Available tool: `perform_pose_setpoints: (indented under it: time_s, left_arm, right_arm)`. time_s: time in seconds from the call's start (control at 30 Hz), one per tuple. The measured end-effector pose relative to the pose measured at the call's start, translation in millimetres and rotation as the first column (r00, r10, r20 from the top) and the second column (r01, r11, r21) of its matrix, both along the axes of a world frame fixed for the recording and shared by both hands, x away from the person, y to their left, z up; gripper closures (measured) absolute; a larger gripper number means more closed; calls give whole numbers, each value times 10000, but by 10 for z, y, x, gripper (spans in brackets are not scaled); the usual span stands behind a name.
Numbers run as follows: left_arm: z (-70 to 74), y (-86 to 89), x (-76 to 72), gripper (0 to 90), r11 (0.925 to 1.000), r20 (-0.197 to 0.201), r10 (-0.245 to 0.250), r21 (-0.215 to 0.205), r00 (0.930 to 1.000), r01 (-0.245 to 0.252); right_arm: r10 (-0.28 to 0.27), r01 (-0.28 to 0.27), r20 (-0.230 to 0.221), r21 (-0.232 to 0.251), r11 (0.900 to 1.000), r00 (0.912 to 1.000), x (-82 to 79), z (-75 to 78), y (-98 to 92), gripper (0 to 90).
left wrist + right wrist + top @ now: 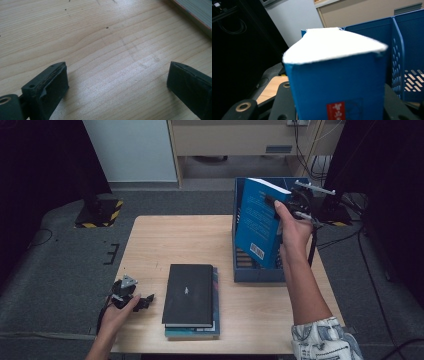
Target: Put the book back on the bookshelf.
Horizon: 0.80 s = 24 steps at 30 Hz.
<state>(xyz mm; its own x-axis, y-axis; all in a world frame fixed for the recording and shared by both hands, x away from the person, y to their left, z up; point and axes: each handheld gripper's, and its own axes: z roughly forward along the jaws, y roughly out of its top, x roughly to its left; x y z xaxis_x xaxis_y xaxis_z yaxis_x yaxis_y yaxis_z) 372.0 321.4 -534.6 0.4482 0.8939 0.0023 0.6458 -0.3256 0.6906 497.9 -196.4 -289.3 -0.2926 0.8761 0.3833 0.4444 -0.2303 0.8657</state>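
We have the blue book (257, 222) clamped in the right gripper (295, 202), its jaws pressed on either side of the spine end — the right gripper view shows the white page block (334, 45) fanning up between them. The book stands tilted, its top high and its lower edge down inside the blue file box (250, 272) at the far right of the table (170, 240). We judge the work to be filing books upright in that box, with this one partly in and not yet settled.

Our left gripper (131, 299) rests near the left edge of the table, jaws spread wide with nothing between them; the left gripper view shows bare wood under them. Just to its right lies a stack of two books, a black book (187, 294) on top of a teal book (216, 305) whose edge peeks out along the right and near sides.

What could go wrong from here? The grip sits at one upper corner, so the book's weight hangs well off the jaws — it could swing or slip between the pads if we loosen even a little. The lower edge might catch on a divider (395, 50) or the near wall of the box and jam at an angle. Pushing down against such a snag could drag the light box across the table, since nothing holds it in place. Letting go while the book leans this much would let it topple sideways.
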Motion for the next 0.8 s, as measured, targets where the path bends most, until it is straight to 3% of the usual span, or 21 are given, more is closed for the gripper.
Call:
perform_pose_setpoints:
  time_s: [0.43,0.8]
  left_arm:
    - [-2,-2,0,26,10000,15,5,-1,10000,-5]
    - [-3,0,-1,25,10000,6,-7,-21,10000,7]
  right_arm:
    - [52,-53,67,173,9998,10000,-44,26,-82,592]
    - [-413,397,222,654,9971,9989,72,-92,70,590]
